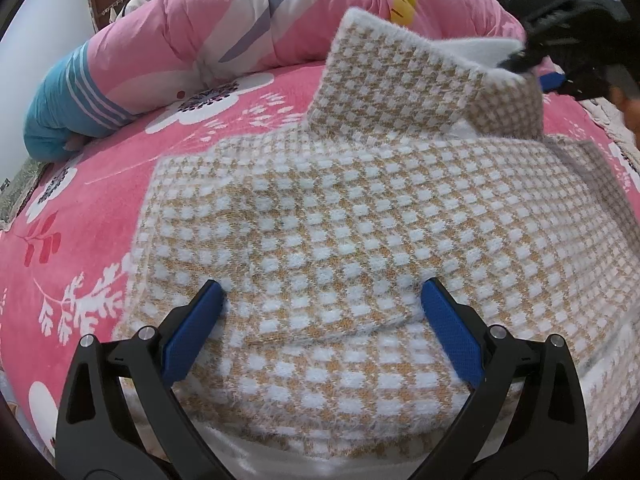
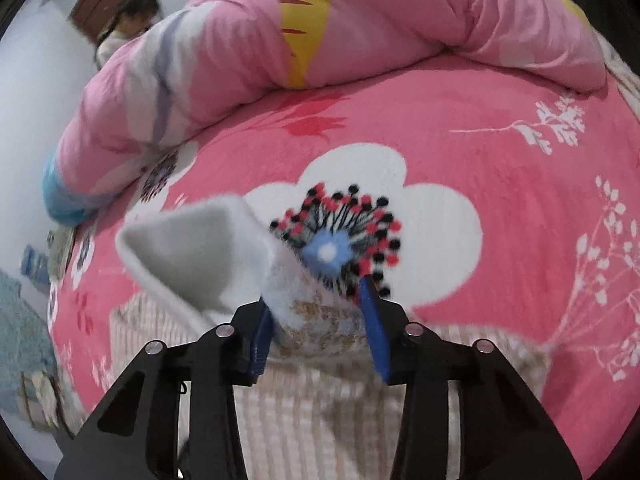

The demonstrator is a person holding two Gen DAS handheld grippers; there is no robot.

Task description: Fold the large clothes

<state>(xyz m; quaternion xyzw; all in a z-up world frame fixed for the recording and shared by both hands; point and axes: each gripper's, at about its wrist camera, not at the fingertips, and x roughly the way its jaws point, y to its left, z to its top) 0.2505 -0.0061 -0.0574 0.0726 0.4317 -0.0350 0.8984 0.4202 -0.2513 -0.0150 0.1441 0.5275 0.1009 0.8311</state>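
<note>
A sweater on the bed, one sleeve lifted

The checked sweater [image 1: 360, 240] lies flat on the pink bed [image 1: 80, 240]. The right gripper [image 2: 320, 320] has its fingers [image 2: 374, 332] closed on the sleeve [image 1: 420, 80], which it holds up over the sweater. The left gripper [image 1: 320, 320] rests on the sweater near its edge, fingers wide apart, holding nothing. The fuzzy sleeve may slip out if the hold is only on the edge. The sweater may also slide, because the left gripper only presses on it.

Left gripper [image 1: 322, 300] tilted down, jaws wide, right gripper [image 2: 320, 316] clamped, tilted down
</note>
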